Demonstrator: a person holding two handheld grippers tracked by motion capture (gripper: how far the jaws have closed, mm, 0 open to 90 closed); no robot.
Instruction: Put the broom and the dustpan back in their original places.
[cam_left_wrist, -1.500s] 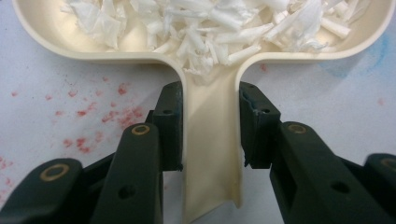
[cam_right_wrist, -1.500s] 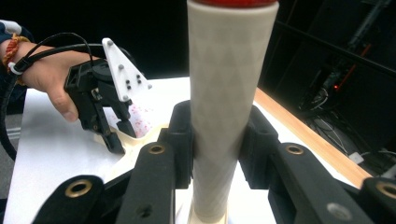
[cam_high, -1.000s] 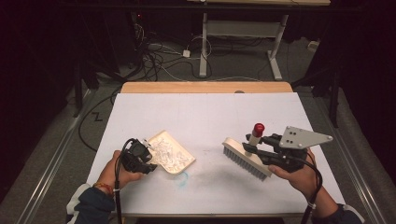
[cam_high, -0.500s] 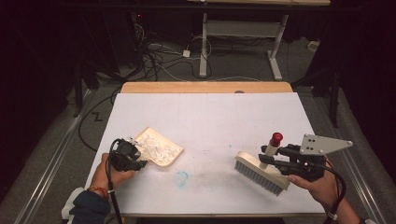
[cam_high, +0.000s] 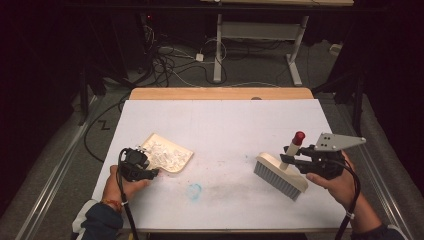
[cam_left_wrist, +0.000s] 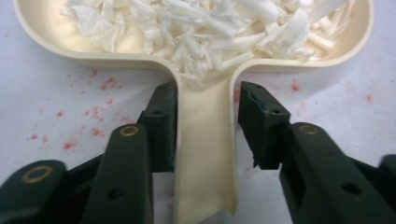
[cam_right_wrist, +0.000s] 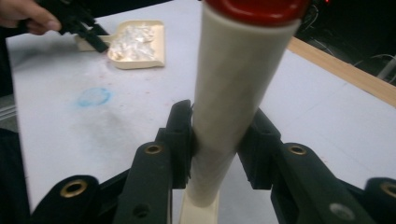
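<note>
Cream dustpan (cam_high: 172, 158) holds white paper shreds (cam_high: 162, 152).

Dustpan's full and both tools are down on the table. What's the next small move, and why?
Probably draw the left gripper back off the dustpan handle. Its jaws have just been opening, with the right jaw standing clear of the handle, and the pan lies flat on the table with the shreds inside. The right gripper is shut on the brush handle.

Left gripper (cam_high: 150, 172) low at near-left, jaws just opened, standing slightly apart, right gripper (cam_high: 294, 161) at near-right, jaws clamped, both hands gripping from behind.
</note>
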